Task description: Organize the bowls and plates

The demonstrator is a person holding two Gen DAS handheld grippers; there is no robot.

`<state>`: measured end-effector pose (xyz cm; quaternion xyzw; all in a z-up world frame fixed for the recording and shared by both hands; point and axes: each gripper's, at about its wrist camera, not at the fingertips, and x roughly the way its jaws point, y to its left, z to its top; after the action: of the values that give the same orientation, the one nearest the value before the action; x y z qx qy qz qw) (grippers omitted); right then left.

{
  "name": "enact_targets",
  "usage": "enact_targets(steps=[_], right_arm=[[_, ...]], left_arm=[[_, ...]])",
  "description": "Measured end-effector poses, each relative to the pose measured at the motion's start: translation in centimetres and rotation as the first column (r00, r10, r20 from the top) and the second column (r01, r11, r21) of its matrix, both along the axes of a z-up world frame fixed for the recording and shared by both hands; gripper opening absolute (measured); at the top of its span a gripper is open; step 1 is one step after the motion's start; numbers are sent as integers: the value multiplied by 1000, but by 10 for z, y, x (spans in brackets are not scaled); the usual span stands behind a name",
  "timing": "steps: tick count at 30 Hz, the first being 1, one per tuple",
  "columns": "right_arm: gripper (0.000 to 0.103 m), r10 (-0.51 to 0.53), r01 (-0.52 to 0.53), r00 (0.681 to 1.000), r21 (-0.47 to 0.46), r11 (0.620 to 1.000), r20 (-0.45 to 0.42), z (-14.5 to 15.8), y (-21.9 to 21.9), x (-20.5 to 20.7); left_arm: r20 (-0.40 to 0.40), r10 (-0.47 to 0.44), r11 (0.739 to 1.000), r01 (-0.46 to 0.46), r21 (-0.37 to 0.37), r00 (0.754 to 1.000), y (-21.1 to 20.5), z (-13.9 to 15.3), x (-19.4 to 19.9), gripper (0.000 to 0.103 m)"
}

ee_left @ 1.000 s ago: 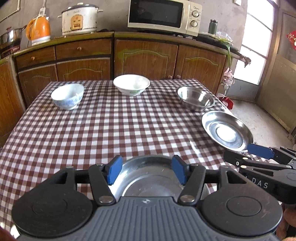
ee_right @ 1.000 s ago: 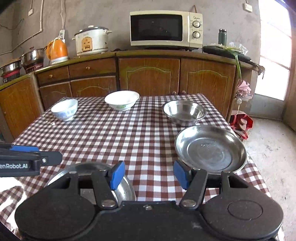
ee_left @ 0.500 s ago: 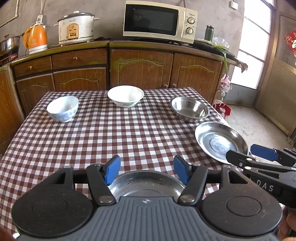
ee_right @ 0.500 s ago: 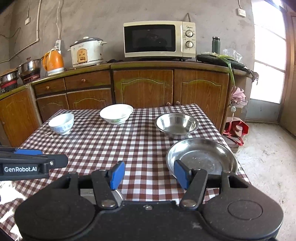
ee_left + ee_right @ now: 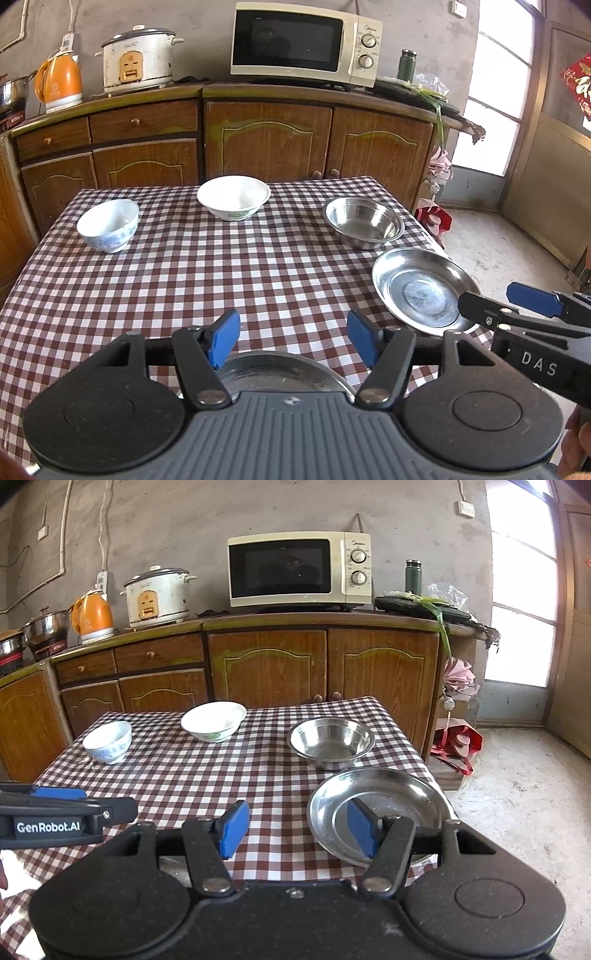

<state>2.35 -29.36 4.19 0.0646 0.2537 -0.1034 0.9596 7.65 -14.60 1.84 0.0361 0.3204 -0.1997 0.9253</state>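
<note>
**Both hand-held grippers apart and empty over checked counter**

Left hand-held gripper: blue pads apart, nothing between them. It hangs above a round steel plate at 6 o'clock on the counter; only the plate's far rim shows past the gripper body. No contact visible.

Right hand-held gripper: pads apart, nothing clamped. Its right pad overlaps a second shallow round steel plate in view; the plate lies flat on the red-and-white checked cloth at 4 o'clock, at the counter's right edge. Can't tell if the pad touches it.

Rest of the task items, all upright and well apart:
- deep round steel bowl at 2 o'clock, just beyond the right plate
- wide white ceramic bowl with green mark at 12 o'clock, far edge
- small white bowl with blue pattern at 10 o'clock

In the left wrist view, the right gripper enters from 3 o'clock, its tip over the right plate's near rim.
</note>
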Motion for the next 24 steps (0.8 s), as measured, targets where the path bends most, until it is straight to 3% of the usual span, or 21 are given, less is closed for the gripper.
enact_targets(steps=[24], right_arm=[[73,-85,85,996,3,996,32,8,-55,-2]], left_arm=[[-3,-39,999,39,-5,999,-40,1,6,67]])
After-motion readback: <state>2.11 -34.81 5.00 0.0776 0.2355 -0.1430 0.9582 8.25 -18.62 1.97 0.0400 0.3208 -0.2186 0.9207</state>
